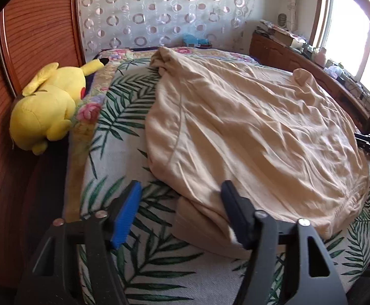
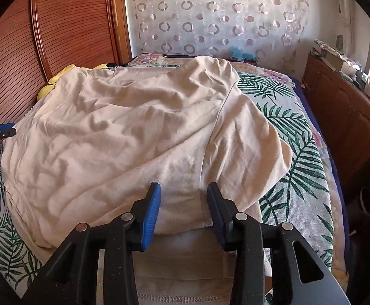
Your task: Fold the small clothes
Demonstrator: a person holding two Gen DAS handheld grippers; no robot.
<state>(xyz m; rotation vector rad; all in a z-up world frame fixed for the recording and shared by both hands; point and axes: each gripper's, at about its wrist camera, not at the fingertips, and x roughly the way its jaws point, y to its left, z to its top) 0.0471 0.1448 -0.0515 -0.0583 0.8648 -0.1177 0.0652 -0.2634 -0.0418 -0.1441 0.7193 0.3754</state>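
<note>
In your left wrist view, the beige garment (image 1: 248,127) lies spread and wrinkled on the palm-leaf bedspread (image 1: 123,127), with the yellow plush toy (image 1: 50,106) beyond the spread's left edge. Your left gripper (image 1: 179,213) stands wide apart over the garment's near corner, its pads clear of the cloth, holding nothing.

In your right wrist view, the garment (image 2: 134,127) covers most of the bedspread (image 2: 294,132). Your right gripper (image 2: 183,211) is partly open above the garment's near hem, gripping nothing.
</note>
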